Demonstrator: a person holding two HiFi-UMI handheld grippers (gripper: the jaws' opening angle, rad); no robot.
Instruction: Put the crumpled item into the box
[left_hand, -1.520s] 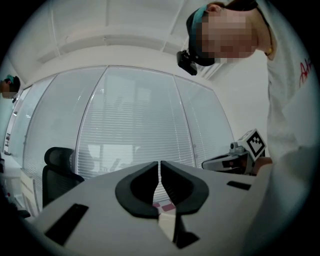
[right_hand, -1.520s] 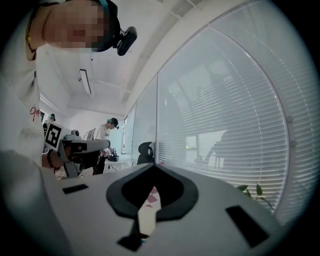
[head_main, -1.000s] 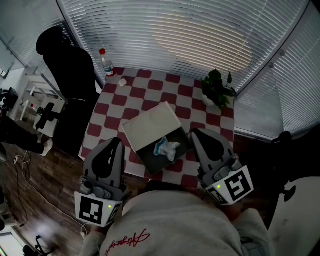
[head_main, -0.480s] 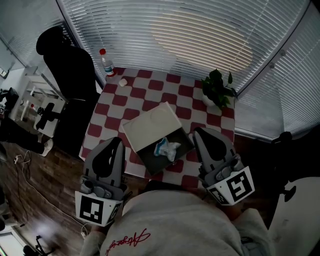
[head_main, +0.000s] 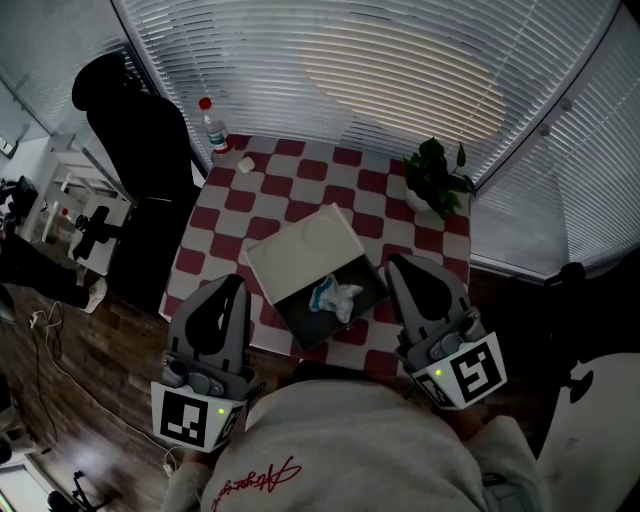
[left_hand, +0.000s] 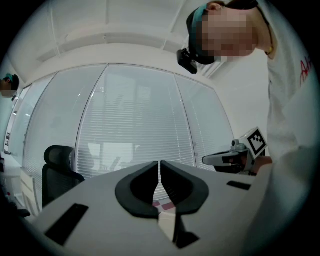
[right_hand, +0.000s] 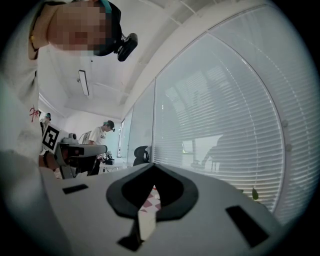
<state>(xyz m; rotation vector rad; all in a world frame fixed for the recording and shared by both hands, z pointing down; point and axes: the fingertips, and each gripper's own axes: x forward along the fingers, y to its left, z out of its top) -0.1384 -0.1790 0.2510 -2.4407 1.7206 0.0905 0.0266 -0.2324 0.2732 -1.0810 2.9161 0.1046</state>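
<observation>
The crumpled item (head_main: 333, 296), a white wad with pale blue folds, lies inside the dark box (head_main: 303, 320) on the checkered table (head_main: 300, 190), just below the box's open white lid (head_main: 300, 250). I hold the left gripper (head_main: 231, 289) and the right gripper (head_main: 402, 268) flanking the box, each with jaws together on nothing.

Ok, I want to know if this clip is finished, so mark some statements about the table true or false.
1. The crumpled item lies inside the box. True.
2. The right hand-held gripper grips the crumpled item. False: its jaws are shut on nothing.
3. The potted plant stands at the table's far right corner. True.
4. The bottle lies tipped over in the box. False: it stands upright at the far left corner.
</observation>
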